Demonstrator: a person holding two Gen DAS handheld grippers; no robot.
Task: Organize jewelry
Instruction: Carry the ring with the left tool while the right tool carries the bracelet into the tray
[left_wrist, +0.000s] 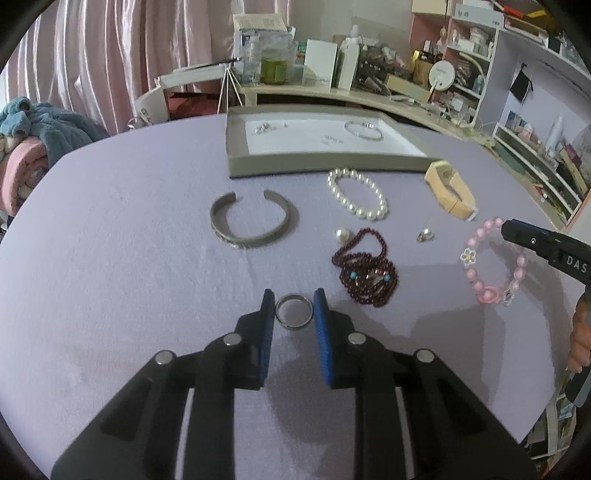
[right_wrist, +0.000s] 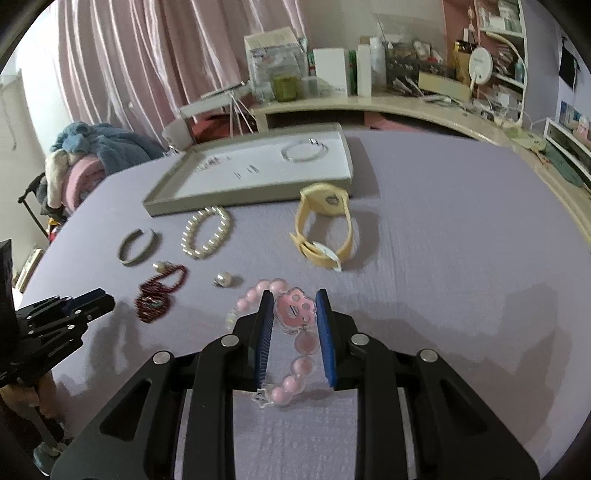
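Jewelry is mostly out on the lilac tablecloth (left_wrist: 110, 221), so from where I stand the sorting looks barely begun. Beyond the fingers sits the grey tray (left_wrist: 325, 166), and only a few pieces lie in it: a thin silver bangle (left_wrist: 364, 130) toward its right side, some small earrings (left_wrist: 264, 127) toward its left, and a tiny bit between them that I cannot make out.

Starting at the left, the left gripper (left_wrist: 294, 306) is down at the cloth with its blue pads apart, and a plain silver ring (left_wrist: 294, 311) lies flat between them; the pads look just beside it, not yet pinching. Ahead of those fingers and a little left is the open grey cuff (left_wrist: 253, 223). Ahead and to the right lie the dark red bead strand (left_wrist: 367, 271), a loose pearl (left_wrist: 341, 234) touching its far end, and beyond them the white pearl bracelet (left_wrist: 357, 194) near the tray's front wall. A small pearl earring (left_wrist: 424, 234) sits further right, with the yellow watch (right_wrist: 321, 229) beyond it.

Over on the right, the right gripper (right_wrist: 294, 314) straddles the pink bead bracelet (right_wrist: 295, 354), its flower charm (right_wrist: 295, 310) between pads that stand apart; whether they touch it I cannot tell.

My guess is eight pieces remain to be moved, the ring and pink bracelet likely first
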